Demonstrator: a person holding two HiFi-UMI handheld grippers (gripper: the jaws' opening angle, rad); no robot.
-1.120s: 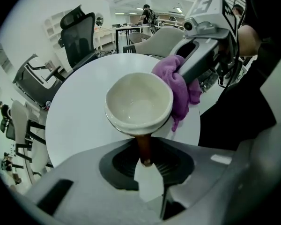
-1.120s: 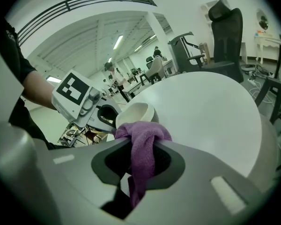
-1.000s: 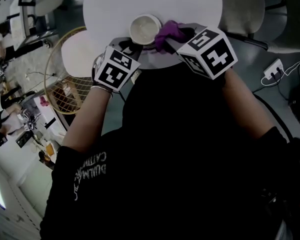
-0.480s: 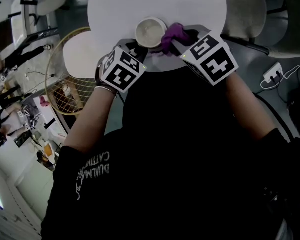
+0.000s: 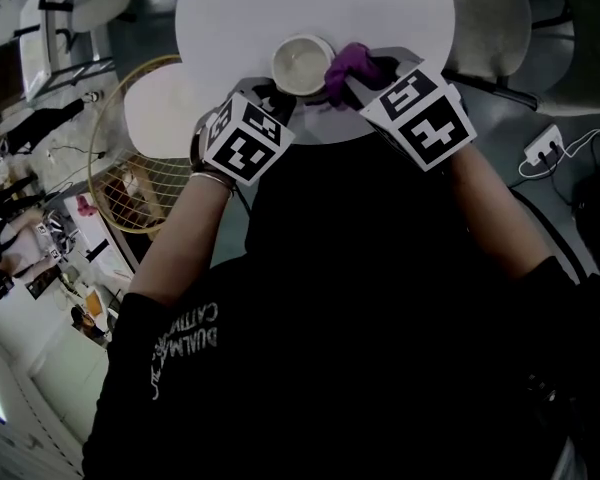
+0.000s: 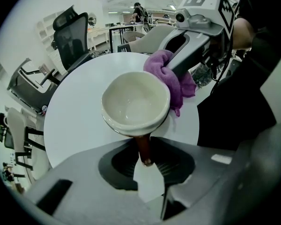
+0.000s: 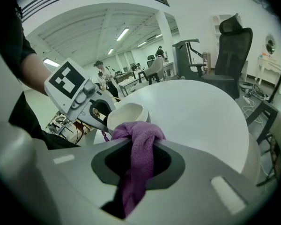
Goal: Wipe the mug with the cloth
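A cream mug (image 5: 302, 65) hangs just above the round white table (image 5: 310, 3). My left gripper (image 5: 272, 94) is shut on its brown handle (image 6: 144, 146). Its jaws have eased open a little within the last second, with the handle still pinched between them (image 6: 145, 160). The mug's mouth (image 6: 136, 102) faces up and is empty. My right gripper (image 5: 366, 69) is shut on a bunched purple cloth (image 7: 141, 153), whose front fold (image 6: 174, 78) presses on the mug's right outer wall. The mug (image 7: 126, 116) also shows just past the cloth in the right gripper view.
A racket with a yellow frame (image 5: 130, 163) and a small white round top (image 5: 160, 108) lie to the left below the table. A pale chair (image 5: 490, 13) stands at the right, a power strip (image 5: 548, 140) on the floor. Black office chairs (image 6: 72, 32) (image 7: 232, 46) ring the table.
The right gripper has rolled slightly with the cloth against the mug's side. The mug stays in the left gripper; the head view has shifted a little.
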